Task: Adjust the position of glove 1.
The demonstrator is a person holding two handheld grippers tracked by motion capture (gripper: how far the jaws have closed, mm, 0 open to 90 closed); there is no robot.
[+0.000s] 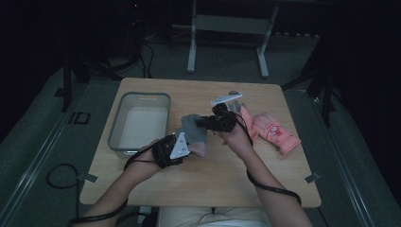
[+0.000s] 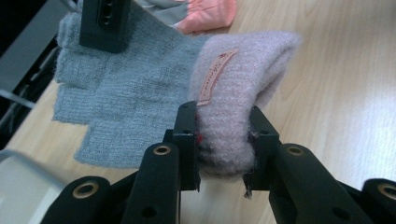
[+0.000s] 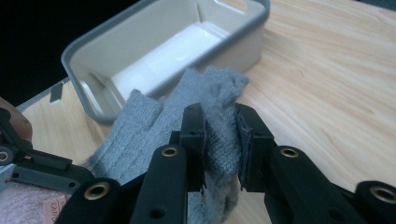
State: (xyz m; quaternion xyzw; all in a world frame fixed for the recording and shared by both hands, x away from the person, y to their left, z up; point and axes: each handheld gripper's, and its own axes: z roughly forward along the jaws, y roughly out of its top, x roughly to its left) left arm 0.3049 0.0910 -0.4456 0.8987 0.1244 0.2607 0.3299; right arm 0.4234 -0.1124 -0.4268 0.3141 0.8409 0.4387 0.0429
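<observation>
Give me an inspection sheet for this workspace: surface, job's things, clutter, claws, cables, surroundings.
Surface: light wooden table, bare at the near edge.
Job's things: grey knitted glove with a pale pink fuzzy cuff, held between both claws; grey-rimmed white plastic tub at the table's left, nothing seen inside.
Clutter: pink padded gloves lying at the right.
Claws: left claw shut on the pink cuff; right claw shut on the grey finger end.
Cables: black cable trails along the right forearm; another loops from the left claw over the near-left edge.
Surroundings: dim room, white metal stand legs beyond the table, grey floor.
</observation>
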